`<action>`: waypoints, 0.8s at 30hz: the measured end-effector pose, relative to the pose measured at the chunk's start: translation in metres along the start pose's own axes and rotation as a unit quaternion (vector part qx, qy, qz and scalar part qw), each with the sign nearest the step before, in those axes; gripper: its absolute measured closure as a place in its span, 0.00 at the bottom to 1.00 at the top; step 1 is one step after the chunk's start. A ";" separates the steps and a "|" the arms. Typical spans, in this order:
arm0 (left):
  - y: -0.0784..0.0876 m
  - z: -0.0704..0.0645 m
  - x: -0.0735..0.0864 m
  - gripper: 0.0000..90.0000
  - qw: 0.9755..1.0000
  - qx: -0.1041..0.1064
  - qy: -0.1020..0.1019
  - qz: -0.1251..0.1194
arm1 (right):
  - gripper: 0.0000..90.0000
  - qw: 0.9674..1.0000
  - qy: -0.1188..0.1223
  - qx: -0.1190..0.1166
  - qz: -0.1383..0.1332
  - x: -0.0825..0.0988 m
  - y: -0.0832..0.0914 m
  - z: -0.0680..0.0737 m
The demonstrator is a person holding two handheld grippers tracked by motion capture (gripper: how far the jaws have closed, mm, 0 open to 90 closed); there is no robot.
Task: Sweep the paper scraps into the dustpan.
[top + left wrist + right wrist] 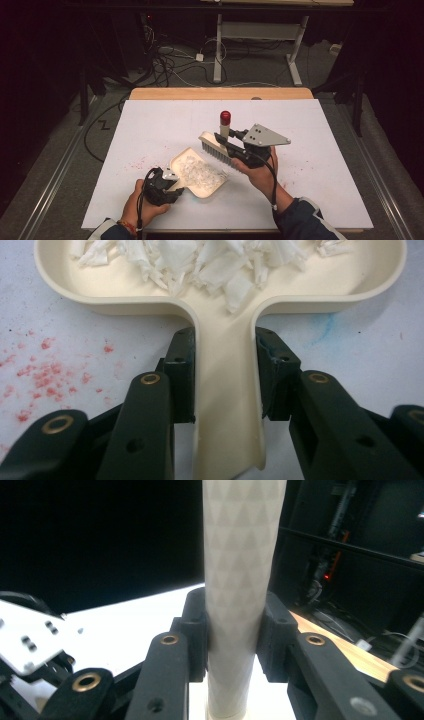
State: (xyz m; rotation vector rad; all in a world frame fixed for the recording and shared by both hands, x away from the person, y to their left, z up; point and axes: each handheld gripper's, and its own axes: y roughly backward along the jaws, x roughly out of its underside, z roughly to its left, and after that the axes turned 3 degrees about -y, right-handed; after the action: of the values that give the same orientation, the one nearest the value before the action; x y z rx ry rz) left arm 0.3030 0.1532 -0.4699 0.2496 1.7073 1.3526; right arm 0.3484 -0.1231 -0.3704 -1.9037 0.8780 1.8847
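Fingers [182, 375] of our left gripper [225, 375] clamp the dustpan [225, 390] handle, paper scraps [200, 262] ahead, while our right gripper [234, 635] clamps the brush [240, 555] handle.

High view: fixed cam above the person's edge of the desk [150, 120], facing fwd and down, far enough to take in all four desk edges plus floor behind. Left gripper view: cam on the left gripper [226, 375], very close, looking down along its jaws at the dustpan [225, 390] handle and desk top. Right gripper view: cam on the right gripper [234, 630], close, facing level past the brush [240, 580] handle to the desk's far edge. High and left views share dustpan [197, 175]; high and right share brush [216, 147].
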 end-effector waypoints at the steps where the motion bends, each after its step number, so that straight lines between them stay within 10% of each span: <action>1: 0.000 0.000 0.000 0.70 1.000 0.000 0.000 0.000 | 0.78 1.000 0.005 0.004 0.003 0.001 0.004 -0.002; 13: 0.000 -0.001 -0.001 0.70 1.000 -0.003 0.000 0.003 | 0.78 0.995 0.026 0.020 0.093 0.023 0.054 -0.004; 24: 0.000 0.001 -0.001 0.70 1.000 0.001 -0.001 0.002 | 0.78 0.994 0.043 -0.028 0.096 0.025 0.020 0.040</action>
State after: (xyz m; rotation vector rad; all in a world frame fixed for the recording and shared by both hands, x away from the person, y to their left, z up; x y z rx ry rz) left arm 0.3042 0.1534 -0.4695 0.2548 1.7061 1.3528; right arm 0.3028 -0.1185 -0.3945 -2.0104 1.0807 1.9670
